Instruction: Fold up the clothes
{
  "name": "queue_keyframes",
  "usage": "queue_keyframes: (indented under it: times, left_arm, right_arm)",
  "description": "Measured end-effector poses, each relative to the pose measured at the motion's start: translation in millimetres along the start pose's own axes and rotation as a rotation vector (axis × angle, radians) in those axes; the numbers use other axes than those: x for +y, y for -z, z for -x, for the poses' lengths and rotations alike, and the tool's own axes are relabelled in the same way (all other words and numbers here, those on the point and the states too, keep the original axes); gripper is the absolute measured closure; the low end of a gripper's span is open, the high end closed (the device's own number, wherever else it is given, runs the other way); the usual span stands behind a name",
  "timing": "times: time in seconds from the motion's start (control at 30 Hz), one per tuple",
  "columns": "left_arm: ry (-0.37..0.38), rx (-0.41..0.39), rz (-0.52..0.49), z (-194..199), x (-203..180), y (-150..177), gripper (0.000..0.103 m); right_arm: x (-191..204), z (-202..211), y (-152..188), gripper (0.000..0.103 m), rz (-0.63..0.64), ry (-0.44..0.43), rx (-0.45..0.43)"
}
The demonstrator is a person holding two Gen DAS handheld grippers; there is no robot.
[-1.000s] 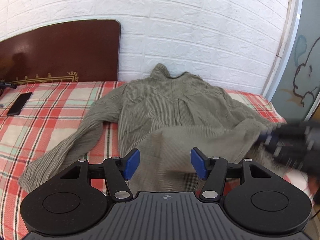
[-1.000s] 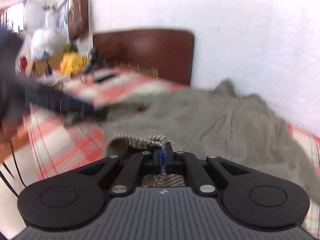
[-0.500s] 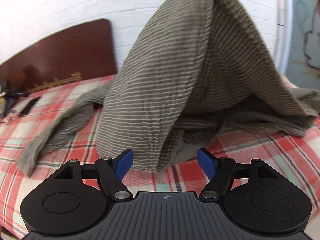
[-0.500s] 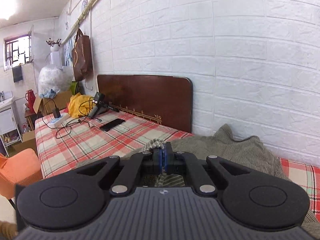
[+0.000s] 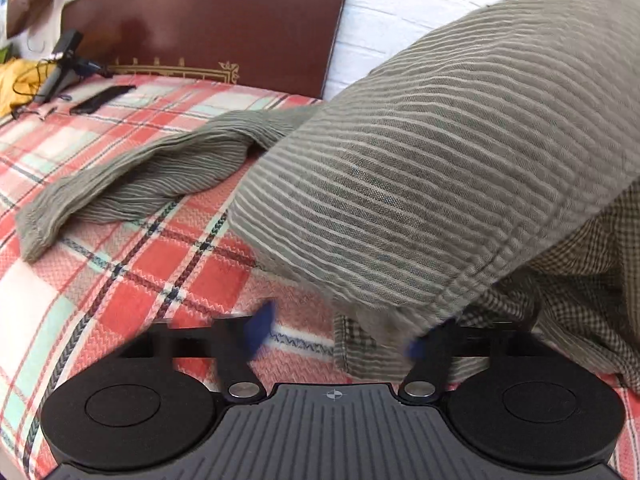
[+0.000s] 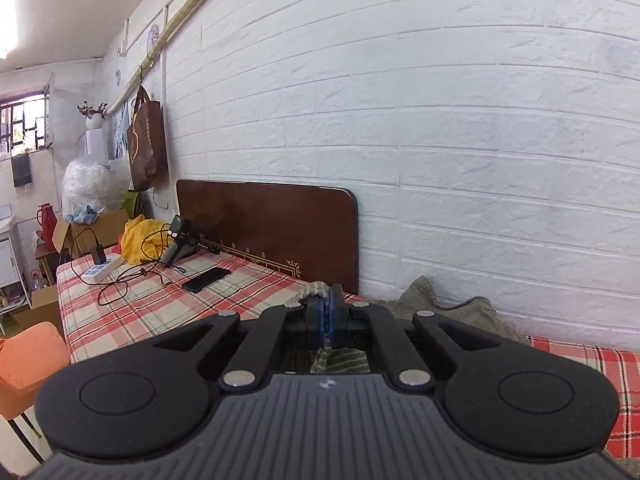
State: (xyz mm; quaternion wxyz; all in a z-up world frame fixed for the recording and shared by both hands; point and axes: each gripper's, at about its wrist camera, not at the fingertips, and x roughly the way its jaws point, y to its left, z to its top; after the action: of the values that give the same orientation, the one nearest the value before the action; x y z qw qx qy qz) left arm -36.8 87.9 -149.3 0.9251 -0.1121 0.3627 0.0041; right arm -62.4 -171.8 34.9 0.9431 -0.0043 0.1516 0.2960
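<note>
One plaid bedspread (image 5: 132,280) (red, white, mint) meets a white brick wall (image 6: 440,140).

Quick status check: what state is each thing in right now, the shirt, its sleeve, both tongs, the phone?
Striped shirt: hem lifted off the bed, checked lining showing underneath.
Sleeve: lying flat on the plaid bedspread, stretched out.
Right tongs: shut on a bunched edge of the shirt, raised.
Left tongs: blurred, jaws closing at the hanging hem, pads not yet pressing.
Phone: lying flat, screen dark.
</note>
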Motion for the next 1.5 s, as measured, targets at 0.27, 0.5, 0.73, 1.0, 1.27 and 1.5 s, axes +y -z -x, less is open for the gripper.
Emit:
queue_keyframes:
  times: [0.27, 0.5, 0.73, 1.0, 1.27, 1.5]
  left_arm:
    - [-0.009, -0.272, 0.005, 113, 23, -48, 0.103]
    - [0.023, -0.347, -0.036, 178, 33, -77, 0.101]
    - [-0.085, -0.121, -0.02, 135, 61, -30, 0.078]
    - [-0.221, 0.133, 0.08, 85, 117, 29, 0.071]
    - [-0.205, 0.026, 0.0, 90, 98, -1, 0.028]
    - [-0.205, 0.067, -0.088, 58, 75, 14, 0.021]
  right_arm:
    - [-15, 5, 3, 0.1, -0.023, 0.03, -0.009]
    - [-20, 3, 14, 0.097, -0.077, -0.023, 0.012]
    - [5, -17, 95, 0.097, -0.147, -0.229, 0.336]
    - [5, -15, 193, 0.075, -0.27, -0.249, 0.634]
    - [-81, 75, 159, 0.042, -0.343, 0.146, 0.347]
    - [-127, 81, 199, 0.035, -0.417, 0.378, 0.407]
